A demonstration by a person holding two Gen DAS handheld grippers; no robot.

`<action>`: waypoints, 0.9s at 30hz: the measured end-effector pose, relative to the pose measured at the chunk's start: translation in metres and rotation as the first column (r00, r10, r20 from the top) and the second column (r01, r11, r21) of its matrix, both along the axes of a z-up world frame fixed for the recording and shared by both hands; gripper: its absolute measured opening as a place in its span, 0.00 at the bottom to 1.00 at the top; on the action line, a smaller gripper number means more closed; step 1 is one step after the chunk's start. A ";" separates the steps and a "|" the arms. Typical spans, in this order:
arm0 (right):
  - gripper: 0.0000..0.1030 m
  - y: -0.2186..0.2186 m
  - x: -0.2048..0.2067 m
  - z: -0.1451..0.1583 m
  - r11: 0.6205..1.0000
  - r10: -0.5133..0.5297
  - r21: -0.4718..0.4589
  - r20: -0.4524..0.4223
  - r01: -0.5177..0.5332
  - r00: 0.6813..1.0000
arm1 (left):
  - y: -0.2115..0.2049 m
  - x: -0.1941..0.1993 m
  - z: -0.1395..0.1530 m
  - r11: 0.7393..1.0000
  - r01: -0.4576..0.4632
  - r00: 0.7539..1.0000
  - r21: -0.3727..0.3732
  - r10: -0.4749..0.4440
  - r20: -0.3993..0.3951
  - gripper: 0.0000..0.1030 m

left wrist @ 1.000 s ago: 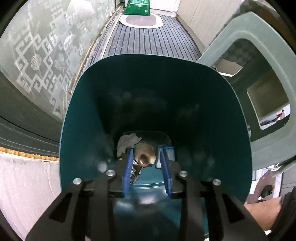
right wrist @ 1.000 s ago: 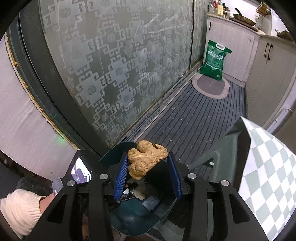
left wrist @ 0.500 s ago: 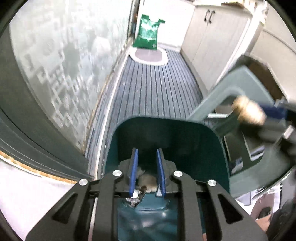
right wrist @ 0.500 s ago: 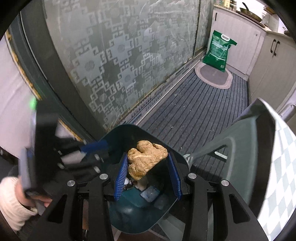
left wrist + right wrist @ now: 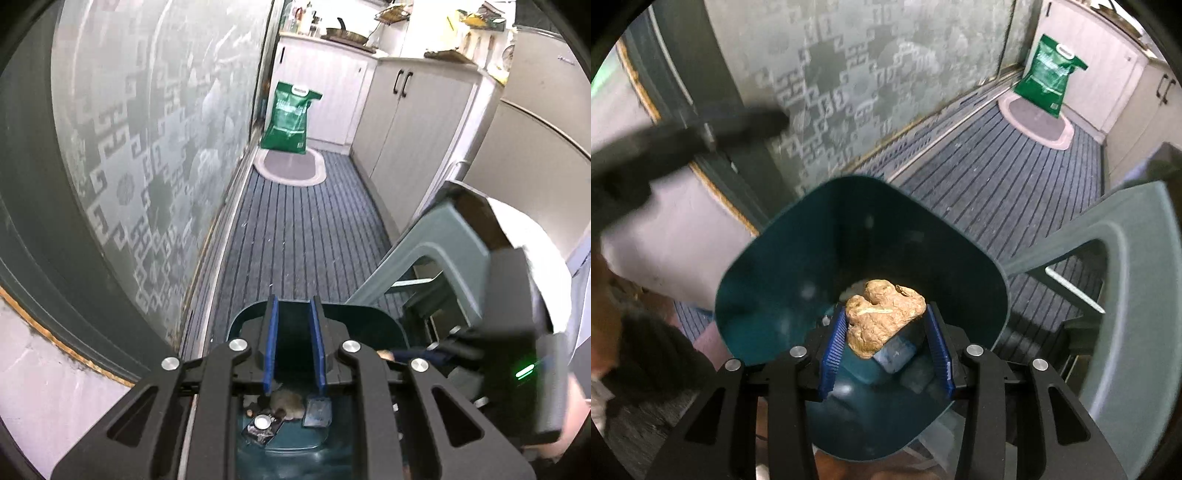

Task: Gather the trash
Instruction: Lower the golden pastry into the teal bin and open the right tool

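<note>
A narrow kitchen corridor runs away from us, its grey striped floor mat (image 5: 295,229) flanked on one side by a tall frosted glass door (image 5: 155,140) etched with a key-pattern and on the other by pale cupboards (image 5: 413,122) with dark handles. Up on the desk (image 5: 332,38) above the far cupboards sit a pan and some bottles, too small to make out. At the corridor's end a green sack (image 5: 290,118) stands on an oval rug (image 5: 290,168); it carries white print, but the lettering is too blurred to read. Closer in, a grey-green plastic stool (image 5: 1126,295) stands just beside the bin.

The teal bin (image 5: 775,288) sits on the floor by the door frame, its mouth wide open. At the bottom lie a crumpled pale wad (image 5: 286,400), a bluish wrapper (image 5: 317,408), and a dark packet (image 5: 262,428) with a small silvery round cap on it; no writing on them can be read.

The right claw (image 5: 886,339) reaches down into the bin's mouth, its blue pads pressed against either side of a knobbly tan piece of ginger (image 5: 882,314), which hangs above the rubbish inside. The left claw (image 5: 293,343) is poised above the bin's rim, its jaws closing and now only narrowly apart, with nothing between them. The right claw's dark body shows blurred at that view's right edge, with a green light lit on it.
</note>
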State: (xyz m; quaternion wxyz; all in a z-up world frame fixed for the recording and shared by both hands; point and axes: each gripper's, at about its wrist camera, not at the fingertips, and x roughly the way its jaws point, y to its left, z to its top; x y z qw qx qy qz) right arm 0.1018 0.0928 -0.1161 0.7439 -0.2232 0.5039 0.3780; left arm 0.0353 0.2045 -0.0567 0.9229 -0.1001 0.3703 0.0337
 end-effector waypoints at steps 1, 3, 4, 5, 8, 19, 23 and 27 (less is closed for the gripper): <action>0.42 0.000 -0.001 -0.005 1.000 0.009 -0.011 -0.011 -0.009 1.000 | -0.001 0.000 0.001 1.000 0.000 1.000 -0.001 0.000 0.004 0.18; 0.42 0.000 -0.003 -0.014 0.999 0.019 -0.038 -0.010 -0.019 1.000 | -0.001 0.000 0.003 1.000 0.000 1.000 -0.006 0.000 0.013 0.18; 0.42 0.000 -0.003 -0.018 0.999 0.022 -0.050 -0.007 -0.022 1.000 | -0.002 0.000 0.005 1.000 -0.001 1.000 -0.006 0.001 0.016 0.18; 0.42 -0.001 -0.004 -0.021 0.998 0.025 -0.062 -0.008 -0.026 1.000 | -0.002 -0.001 0.006 1.000 -0.002 1.000 -0.007 0.002 0.020 0.18; 0.42 -0.002 -0.005 -0.031 0.996 0.035 -0.080 -0.030 -0.037 0.999 | -0.002 -0.002 0.011 1.000 -0.005 0.999 -0.013 0.005 0.031 0.18; 0.44 -0.006 -0.008 -0.038 0.992 0.051 -0.118 -0.011 -0.052 0.999 | -0.004 -0.005 0.025 1.000 0.004 0.997 -0.019 -0.003 0.083 0.23; 0.44 -0.010 -0.008 -0.033 0.994 0.045 -0.095 -0.008 -0.046 0.999 | -0.005 -0.006 0.034 1.000 0.003 0.995 -0.018 -0.001 0.101 0.23; 0.44 -0.012 -0.008 -0.019 0.998 0.038 -0.055 0.007 -0.037 0.999 | -0.007 -0.010 0.047 1.000 -0.003 0.992 -0.005 0.004 0.130 0.25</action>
